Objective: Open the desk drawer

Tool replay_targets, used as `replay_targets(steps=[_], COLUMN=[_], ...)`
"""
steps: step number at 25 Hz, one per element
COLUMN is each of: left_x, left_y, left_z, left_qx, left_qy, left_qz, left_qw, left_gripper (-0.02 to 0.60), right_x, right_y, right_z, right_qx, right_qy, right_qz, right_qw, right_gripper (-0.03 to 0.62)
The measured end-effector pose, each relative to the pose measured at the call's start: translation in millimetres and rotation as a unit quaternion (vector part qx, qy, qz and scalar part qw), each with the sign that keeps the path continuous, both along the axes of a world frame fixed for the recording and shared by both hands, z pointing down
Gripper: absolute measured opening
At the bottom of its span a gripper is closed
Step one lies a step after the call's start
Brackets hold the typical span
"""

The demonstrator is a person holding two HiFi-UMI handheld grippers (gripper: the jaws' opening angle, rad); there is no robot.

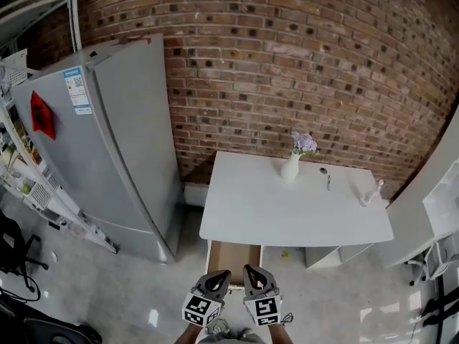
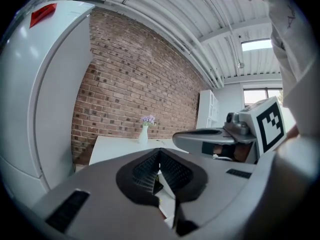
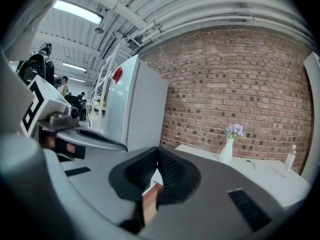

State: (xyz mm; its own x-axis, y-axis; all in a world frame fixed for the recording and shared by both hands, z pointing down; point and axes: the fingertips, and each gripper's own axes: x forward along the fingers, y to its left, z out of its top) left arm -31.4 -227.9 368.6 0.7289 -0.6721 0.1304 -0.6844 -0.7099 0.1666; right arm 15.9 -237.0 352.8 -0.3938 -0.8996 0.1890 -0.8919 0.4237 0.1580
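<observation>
Brickwork [image 1: 301,63], rough and red-brown, backs your smooth white rectangular desk [image 1: 287,213]; its brown wooden drawer [image 1: 233,255] stands open under the near edge. Just before it, your left gripper [image 1: 221,276] and right gripper [image 1: 251,272] show ribbed black pads [image 2: 142,171] pressed together, empty.

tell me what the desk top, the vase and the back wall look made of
Desk top: plain white, smooth and flat with a thin edge, probably laminated or painted board.
Vase: white and smooth, likely ceramic, though plastic is possible.
Back wall: bare brick, rough reddish-brown blocks with mortar lines.
</observation>
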Motion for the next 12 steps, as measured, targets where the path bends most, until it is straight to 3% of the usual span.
replay_targets(steps=[12], left_x=[0], left_y=[75], left_z=[7], left_qx=[-0.006], left_qy=[-0.006], left_qz=[-0.029], left_qw=[0.9995], left_gripper=[0.011], right_x=[0], right_y=[74], right_z=[5], right_qx=[-0.012], right_qy=[-0.012], right_qz=[-0.033], right_qw=[0.999], right_gripper=[0.017])
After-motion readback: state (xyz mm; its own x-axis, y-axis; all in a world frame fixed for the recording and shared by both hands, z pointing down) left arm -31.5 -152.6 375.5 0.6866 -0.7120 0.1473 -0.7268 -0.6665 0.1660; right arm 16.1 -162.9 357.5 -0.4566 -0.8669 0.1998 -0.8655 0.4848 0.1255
